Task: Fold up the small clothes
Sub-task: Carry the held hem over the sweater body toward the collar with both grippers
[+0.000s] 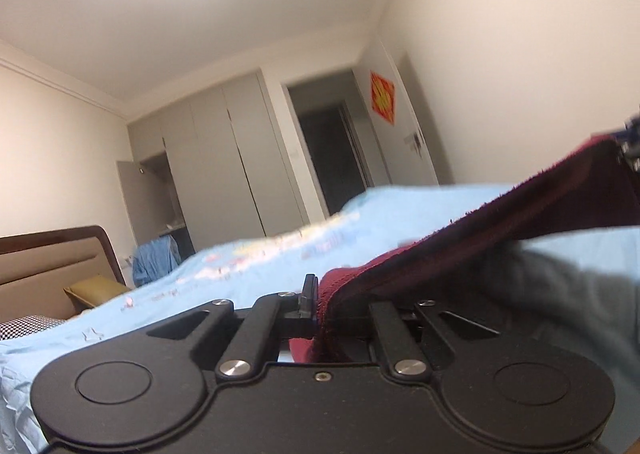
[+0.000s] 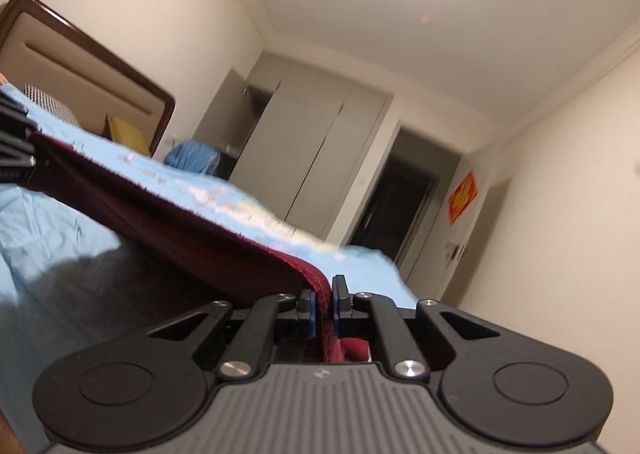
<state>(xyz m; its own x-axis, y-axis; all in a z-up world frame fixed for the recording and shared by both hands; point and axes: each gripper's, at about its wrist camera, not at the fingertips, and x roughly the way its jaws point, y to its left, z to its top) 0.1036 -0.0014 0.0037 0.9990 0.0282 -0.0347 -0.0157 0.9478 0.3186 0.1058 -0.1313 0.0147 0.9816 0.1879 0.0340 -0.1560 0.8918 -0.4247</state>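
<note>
Maroon cloth [image 1: 500,230] is stretched taut between both claws above the light blue bedsheet [image 1: 248,274], long axis running from lower centre up to the right edge in the left wrist view. Headboard [image 1: 52,262] far left, grey wardrobe [image 1: 224,157] mid-frame. Left gripper [image 1: 320,302] and right gripper [image 2: 323,300] are each pinched tight on a cloth edge.

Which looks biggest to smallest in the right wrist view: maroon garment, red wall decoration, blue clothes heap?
1. maroon garment, though nearest the camera.
2. blue clothes heap.
3. red wall decoration.
</note>
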